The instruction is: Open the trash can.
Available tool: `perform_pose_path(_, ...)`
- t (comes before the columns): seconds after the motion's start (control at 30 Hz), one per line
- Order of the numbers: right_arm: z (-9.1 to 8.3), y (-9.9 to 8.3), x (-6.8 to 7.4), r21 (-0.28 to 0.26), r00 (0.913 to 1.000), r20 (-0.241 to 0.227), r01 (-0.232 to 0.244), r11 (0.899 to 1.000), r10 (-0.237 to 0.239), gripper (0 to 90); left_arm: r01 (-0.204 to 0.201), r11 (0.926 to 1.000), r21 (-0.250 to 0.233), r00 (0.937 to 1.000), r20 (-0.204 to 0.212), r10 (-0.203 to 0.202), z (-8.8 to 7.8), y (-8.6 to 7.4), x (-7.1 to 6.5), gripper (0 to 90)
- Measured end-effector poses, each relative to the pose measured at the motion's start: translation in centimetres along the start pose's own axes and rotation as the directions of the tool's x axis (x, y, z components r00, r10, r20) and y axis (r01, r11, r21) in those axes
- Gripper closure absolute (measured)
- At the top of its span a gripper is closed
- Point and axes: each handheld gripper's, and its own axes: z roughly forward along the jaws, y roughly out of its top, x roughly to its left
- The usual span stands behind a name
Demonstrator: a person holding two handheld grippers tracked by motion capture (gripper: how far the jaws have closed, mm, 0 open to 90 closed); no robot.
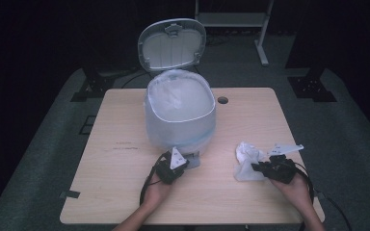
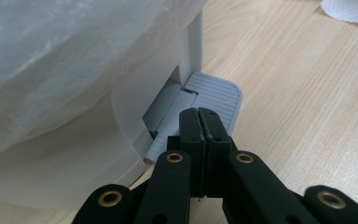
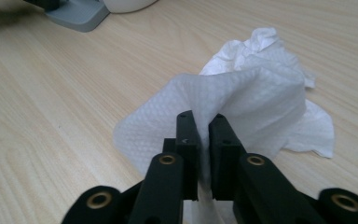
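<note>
Pedal hold: my left gripper point(image 2: 199, 114) has its jaws shut flat together, nothing between them, tips pressed down on the ribbed grey pedal point(image 2: 214, 95) at the foot of the pedal bin point(image 1: 180, 115).
Lid: the bin lid point(image 1: 172, 44) stands tipped back and open above the bag-lined mouth; I judge it depends wholly on that pedal pressure.
Risk, left: my closed tips sit near the inner end of the pedal, close to the hinge; if they slide off the ribs, the lid will likely drop shut before anything goes in.
Risk, bin: the bin looks light; pushing the pedal at a slant could skate it across the wooden table point(image 1: 125, 192).
Liner: the white bin liner point(image 2: 51, 60) billows out over the rim and hangs just above the pedal; I could snag it on lifting away.
Tissue: the crumpled white paper tissue point(image 3: 256, 93) lies on the table at my right, well apart from the bin.
Right grip: my right gripper point(image 3: 204, 121) is pinched narrow on a raised fold of it.
Risk, right: only a thin fold is caught; the paper may tear or slip free on the way over the rim, or fall outside.
Writing: a faint dark mark on the tabletop left of the bin, too small to read; no brand or label legible anywhere.
</note>
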Motion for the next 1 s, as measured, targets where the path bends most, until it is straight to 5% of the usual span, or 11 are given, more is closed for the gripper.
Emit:
perform_pose_path(0.53,-4.1,1.4,-0.2,-0.111,0.9979,-0.052,-0.043,0.993,0.037,88.0,0.016,0.9998,-0.015,0.9999,0.005,-0.016,0.0,-0.1,0.1,89.7)
perform_pose_path(1.0,-7.3,5.9,1.0,-0.187,0.9948,-0.102,-0.015,0.982,-0.004,88.0,0.013,0.9999,-0.01,0.9999,0.003,-0.013,0.0,-0.1,0.0,89.7)
